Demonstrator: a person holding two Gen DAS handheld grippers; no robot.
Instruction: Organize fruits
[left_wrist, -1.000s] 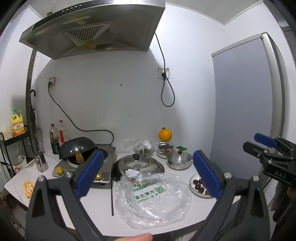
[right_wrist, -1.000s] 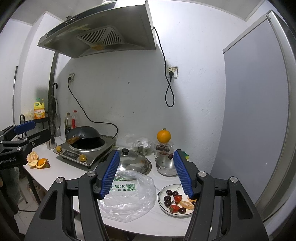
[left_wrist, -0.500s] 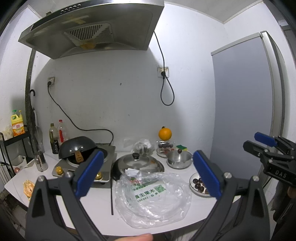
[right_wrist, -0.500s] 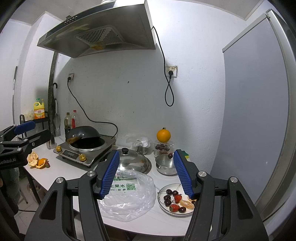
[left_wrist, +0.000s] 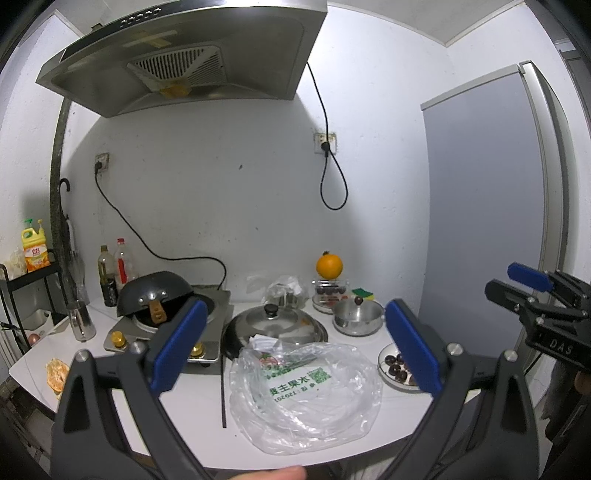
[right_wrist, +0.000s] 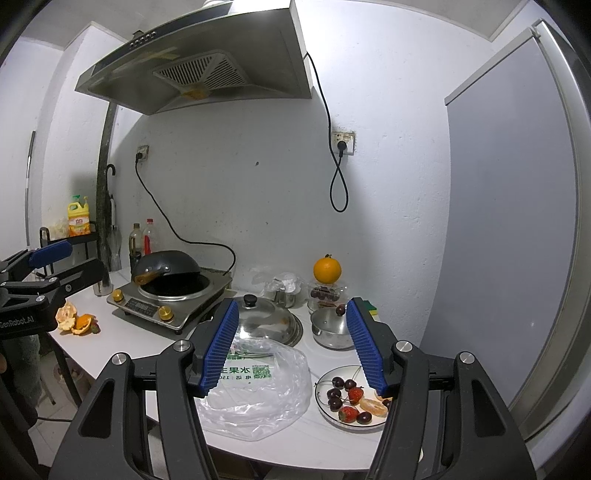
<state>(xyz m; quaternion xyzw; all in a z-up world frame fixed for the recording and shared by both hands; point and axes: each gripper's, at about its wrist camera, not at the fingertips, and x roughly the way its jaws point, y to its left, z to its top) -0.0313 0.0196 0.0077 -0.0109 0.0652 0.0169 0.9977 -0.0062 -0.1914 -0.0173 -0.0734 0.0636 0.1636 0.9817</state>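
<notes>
It was a small home kitchen: a steel hood (left_wrist: 184, 59) filled the upper left, above a stove (right_wrist: 170, 299) with a wok (right_wrist: 166, 264) on a white counter (right_wrist: 122, 343).

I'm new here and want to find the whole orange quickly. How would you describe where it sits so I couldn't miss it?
Find the grey fridge on the right, then follow the white counter back to the wall beside it. There the whole orange perches on a clear container of dark fruit, behind the small steel pot. It is the only round, unpeeled orange fruit; the orange peel lies far left.

Crinkled clear plastic bag (right_wrist: 255, 395); shiny steel pot (right_wrist: 330, 328); glossy white plate (right_wrist: 327, 410).
</notes>
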